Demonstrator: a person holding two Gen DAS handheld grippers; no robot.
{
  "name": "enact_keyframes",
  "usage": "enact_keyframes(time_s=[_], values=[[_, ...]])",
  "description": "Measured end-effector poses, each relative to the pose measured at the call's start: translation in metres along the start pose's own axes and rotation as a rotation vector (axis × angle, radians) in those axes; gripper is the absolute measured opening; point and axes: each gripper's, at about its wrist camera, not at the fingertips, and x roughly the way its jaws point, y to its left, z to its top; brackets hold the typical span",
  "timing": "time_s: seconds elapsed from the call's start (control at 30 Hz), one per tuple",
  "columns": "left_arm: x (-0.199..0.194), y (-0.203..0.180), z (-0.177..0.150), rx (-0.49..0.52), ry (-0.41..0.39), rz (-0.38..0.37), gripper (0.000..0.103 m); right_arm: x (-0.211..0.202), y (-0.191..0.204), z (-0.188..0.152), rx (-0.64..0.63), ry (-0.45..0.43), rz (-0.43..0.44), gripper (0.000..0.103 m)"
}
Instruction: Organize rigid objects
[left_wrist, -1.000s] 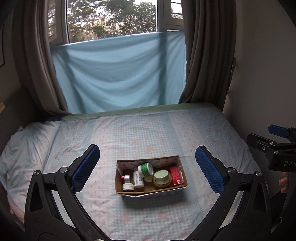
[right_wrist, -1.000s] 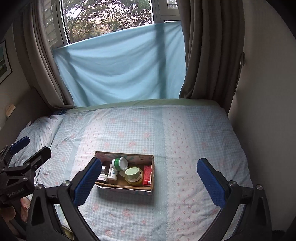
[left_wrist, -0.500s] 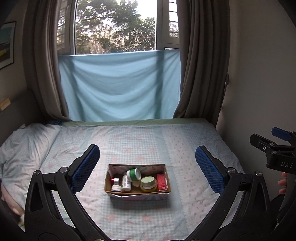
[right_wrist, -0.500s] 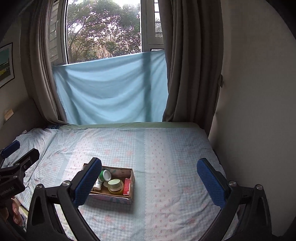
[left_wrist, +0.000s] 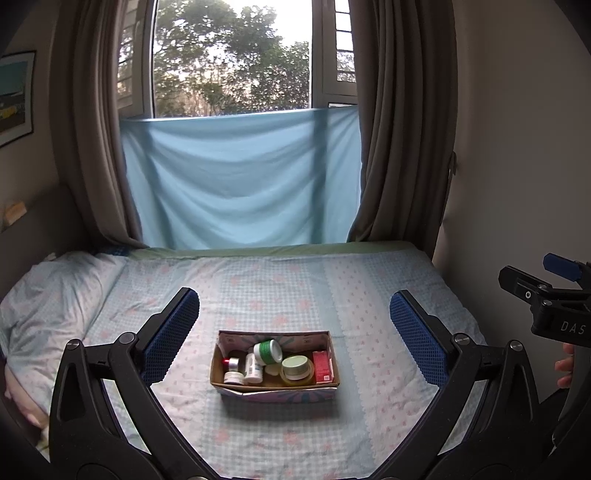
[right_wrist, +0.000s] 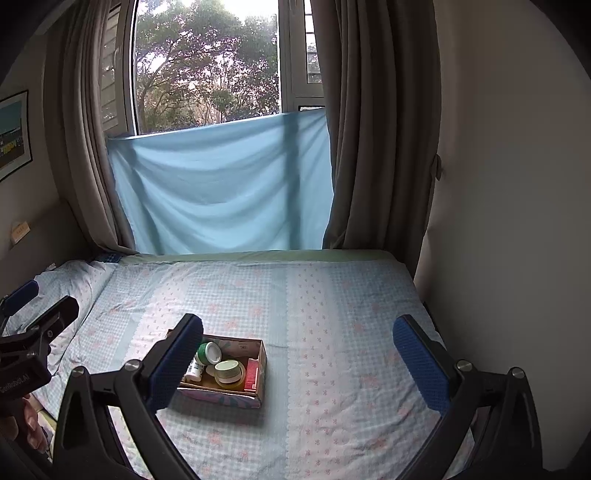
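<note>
A small cardboard box (left_wrist: 236, 380) sits on the bed and holds several rigid items: a green-capped white jar (left_wrist: 268, 351), a pale green round tin (left_wrist: 296, 366), a red carton (left_wrist: 322, 366), a white bottle (left_wrist: 253, 373) and small jars (left_wrist: 232, 376). My left gripper (left_wrist: 293, 332) is open and empty, held well back from the box. My right gripper (right_wrist: 297, 356) is open and empty too. In the right wrist view the box (right_wrist: 260, 376) lies low left, partly behind the left finger (right_wrist: 177, 362).
The bed (left_wrist: 295, 280) has a pale blue floral sheet, with a pillow (left_wrist: 48, 291) at the left. A wall (right_wrist: 517, 221) runs along the right side. Curtains (left_wrist: 399, 129) and a blue cloth (left_wrist: 240, 181) hang at the window behind.
Both grippers have pulled back and tilted up from the box. It now looks smaller and lower in both views, and more of the window shows. Both stay open.
</note>
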Motion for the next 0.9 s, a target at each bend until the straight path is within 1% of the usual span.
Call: enact_keyframes(time_s=[0.5,0.9], values=[[-0.0011,0.0018,-0.0007,-0.007,-0.006,0.01,0.103,-0.0012,0.0001,0.0003,0.0,-0.002,0.0,0.103],[-0.0001,0.0004,-0.0021,0.008,-0.008,0.017,0.103,-0.0005,0.0025,0.0029,0.002,-0.001,-0.003,0.103]])
